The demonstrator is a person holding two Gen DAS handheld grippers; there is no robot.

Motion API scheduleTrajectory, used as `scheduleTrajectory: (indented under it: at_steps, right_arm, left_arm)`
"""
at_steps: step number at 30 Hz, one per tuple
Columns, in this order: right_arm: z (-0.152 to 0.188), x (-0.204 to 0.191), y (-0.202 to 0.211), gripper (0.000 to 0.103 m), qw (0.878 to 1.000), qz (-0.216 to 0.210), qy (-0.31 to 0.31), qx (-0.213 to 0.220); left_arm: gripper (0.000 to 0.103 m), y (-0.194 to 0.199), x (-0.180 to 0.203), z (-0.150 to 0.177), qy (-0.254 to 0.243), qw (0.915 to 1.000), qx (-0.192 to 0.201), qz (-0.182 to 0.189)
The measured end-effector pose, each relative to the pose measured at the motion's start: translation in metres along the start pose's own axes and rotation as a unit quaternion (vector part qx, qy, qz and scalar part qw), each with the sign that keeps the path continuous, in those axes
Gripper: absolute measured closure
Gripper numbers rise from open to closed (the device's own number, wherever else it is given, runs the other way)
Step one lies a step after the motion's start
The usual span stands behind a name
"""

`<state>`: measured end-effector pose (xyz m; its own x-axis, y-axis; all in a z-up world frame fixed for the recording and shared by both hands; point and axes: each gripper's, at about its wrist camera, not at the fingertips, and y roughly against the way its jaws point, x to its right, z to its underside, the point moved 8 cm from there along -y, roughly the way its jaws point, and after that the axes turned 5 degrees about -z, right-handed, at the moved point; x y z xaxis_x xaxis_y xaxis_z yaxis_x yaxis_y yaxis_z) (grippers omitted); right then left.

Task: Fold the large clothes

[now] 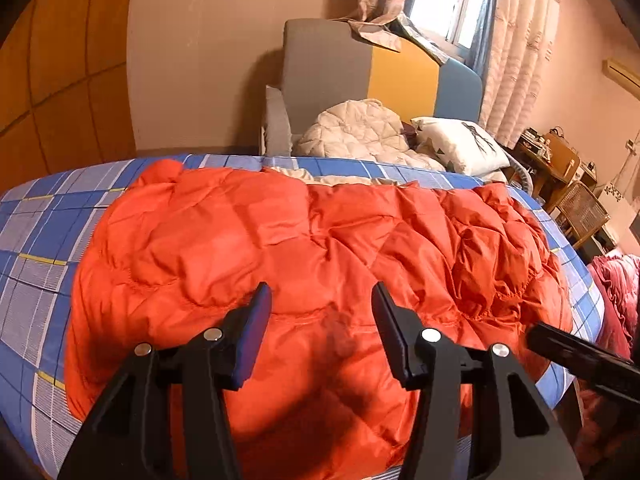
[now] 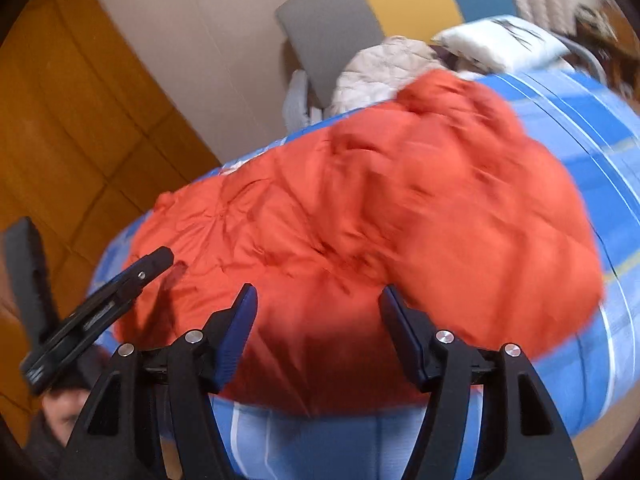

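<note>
A large orange quilted down jacket [image 1: 304, 248] lies spread on the bed with the blue plaid sheet [image 1: 40, 240]. My left gripper [image 1: 322, 294] is open and empty, hovering just above the jacket's near part. In the right wrist view the same jacket [image 2: 380, 208] appears blurred on the blue sheet [image 2: 580, 128]. My right gripper [image 2: 318, 294] is open and empty above the jacket's near edge. The left gripper [image 2: 132, 280] shows at the left of the right wrist view, and part of the right gripper [image 1: 580, 356] shows at the right of the left wrist view.
A grey, yellow and blue headboard or chair [image 1: 360, 68] stands behind the bed with a cream quilted garment [image 1: 356, 128] and a white pillow [image 1: 460, 140]. A wicker basket [image 1: 580, 212] and wooden furniture [image 1: 556, 160] are at right. A pink blanket [image 1: 616, 288] hangs beside the bed.
</note>
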<state>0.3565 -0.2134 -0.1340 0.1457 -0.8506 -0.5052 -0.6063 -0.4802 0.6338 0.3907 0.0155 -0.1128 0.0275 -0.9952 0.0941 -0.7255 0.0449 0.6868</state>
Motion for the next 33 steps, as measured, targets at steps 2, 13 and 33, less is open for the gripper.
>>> scheduleTrajectory:
  at_steps: [2,13,33]
  right_arm:
    - [0.007,0.014,0.015,0.039,1.000,-0.004,-0.022,0.010]
    - [0.041,0.077,0.010,0.027,0.982,-0.051,-0.183,0.015]
    - [0.027,0.092,-0.016,0.057,0.969,-0.076,-0.230,0.047]
  left_arm:
    - [0.051,0.002,0.006,0.000,-0.007,1.0000,0.005,0.001]
    - [0.043,0.005,0.010,0.009,-0.007,1.0000,-0.001,0.001]
    - [0.050,0.020,-0.209,0.105,0.279,0.9585,-0.055,0.019]
